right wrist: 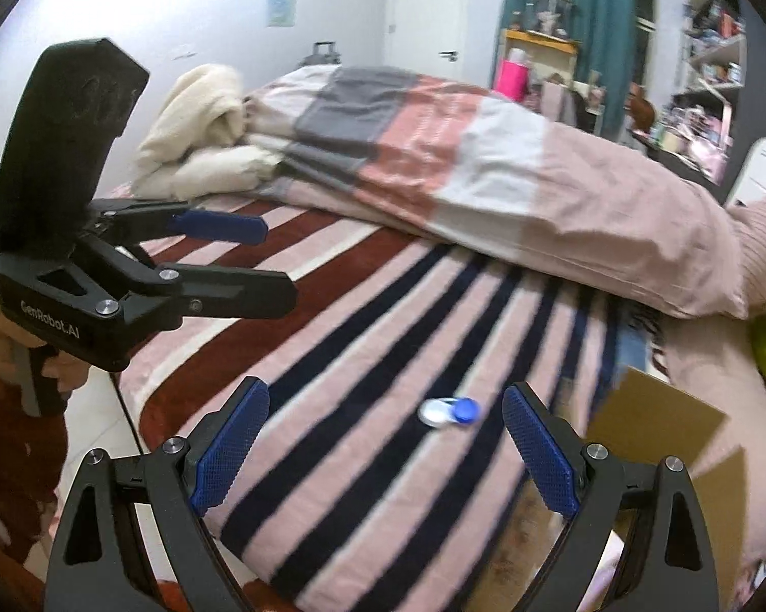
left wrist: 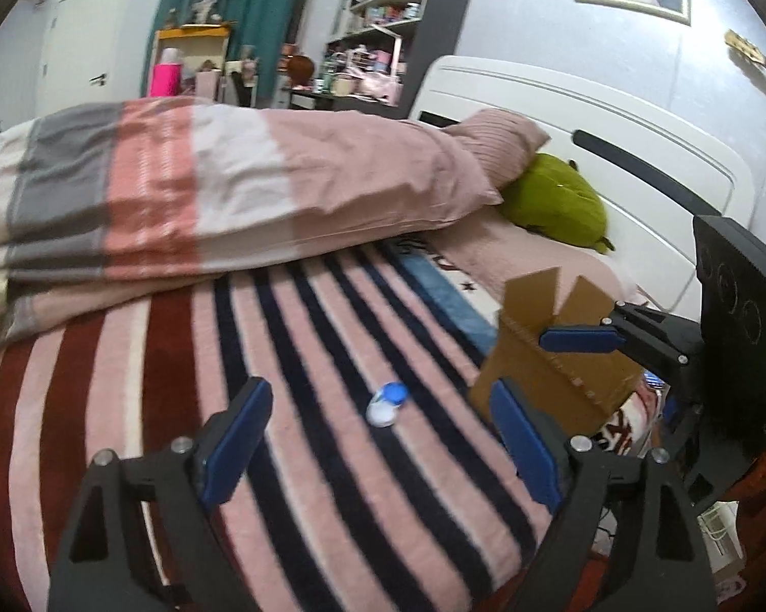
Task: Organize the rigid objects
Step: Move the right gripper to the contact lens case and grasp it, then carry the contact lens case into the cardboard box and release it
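Observation:
A small blue and white object (left wrist: 387, 403) (right wrist: 449, 412) lies on the striped blanket (left wrist: 306, 357) (right wrist: 383, 331) of a bed. An open cardboard box (left wrist: 551, 357) (right wrist: 658, 423) stands on the bed just to its right. In its own view my left gripper (left wrist: 380, 390) is open and empty, with the small object just past its fingertips. My right gripper (right wrist: 387, 398) is open too, holding nothing, and the object lies ahead, nearer its right finger. From each view the other gripper shows at the side: the left gripper (right wrist: 281, 262) open, and one blue pad (left wrist: 582, 339) of the right in front of the box.
A folded pink, grey and white duvet (left wrist: 204, 194) (right wrist: 459, 163) lies across the far side of the bed. A pink pillow (left wrist: 495, 143) and a green plush toy (left wrist: 556, 199) rest by the white headboard (left wrist: 612, 122). A cream blanket (right wrist: 199, 132) sits at the far corner. Floor tiles (right wrist: 97, 428) show beside the bed.

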Demonstrator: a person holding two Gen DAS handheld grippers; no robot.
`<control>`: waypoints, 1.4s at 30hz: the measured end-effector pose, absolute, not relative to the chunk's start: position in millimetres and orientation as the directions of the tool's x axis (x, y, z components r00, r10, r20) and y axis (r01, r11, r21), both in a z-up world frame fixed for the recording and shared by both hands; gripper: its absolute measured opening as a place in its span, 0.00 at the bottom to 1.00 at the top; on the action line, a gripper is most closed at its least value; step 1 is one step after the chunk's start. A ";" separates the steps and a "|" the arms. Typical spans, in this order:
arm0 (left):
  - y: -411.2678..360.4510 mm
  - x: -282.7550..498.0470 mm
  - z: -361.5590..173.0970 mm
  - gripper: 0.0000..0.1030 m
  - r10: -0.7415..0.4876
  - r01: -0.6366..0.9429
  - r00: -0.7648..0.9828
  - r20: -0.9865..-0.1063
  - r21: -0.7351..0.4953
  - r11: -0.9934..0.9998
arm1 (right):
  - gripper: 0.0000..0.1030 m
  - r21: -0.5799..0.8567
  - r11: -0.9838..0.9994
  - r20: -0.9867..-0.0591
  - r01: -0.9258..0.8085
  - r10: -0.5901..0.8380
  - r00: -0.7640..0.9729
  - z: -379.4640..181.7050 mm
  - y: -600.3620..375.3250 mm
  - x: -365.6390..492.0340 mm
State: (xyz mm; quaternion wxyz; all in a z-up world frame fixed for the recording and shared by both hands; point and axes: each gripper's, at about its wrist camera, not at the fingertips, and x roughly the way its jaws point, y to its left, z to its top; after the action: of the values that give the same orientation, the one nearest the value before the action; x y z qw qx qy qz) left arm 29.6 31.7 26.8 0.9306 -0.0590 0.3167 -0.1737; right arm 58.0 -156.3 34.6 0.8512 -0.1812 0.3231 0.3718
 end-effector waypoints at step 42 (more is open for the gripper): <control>40.3 54.7 -49.0 0.83 -0.420 0.254 0.620 -0.663 -0.337 0.907 | 0.57 0.038 0.715 -0.749 -0.698 0.482 0.454 -90.1 -133.4 136.3</control>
State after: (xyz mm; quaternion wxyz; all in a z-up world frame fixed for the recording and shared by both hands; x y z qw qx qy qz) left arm 54.7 40.3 -49.0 0.8937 -0.1056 0.3933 -0.1885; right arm 136.3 -133.4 -90.1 0.8412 -0.1392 0.3874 0.3507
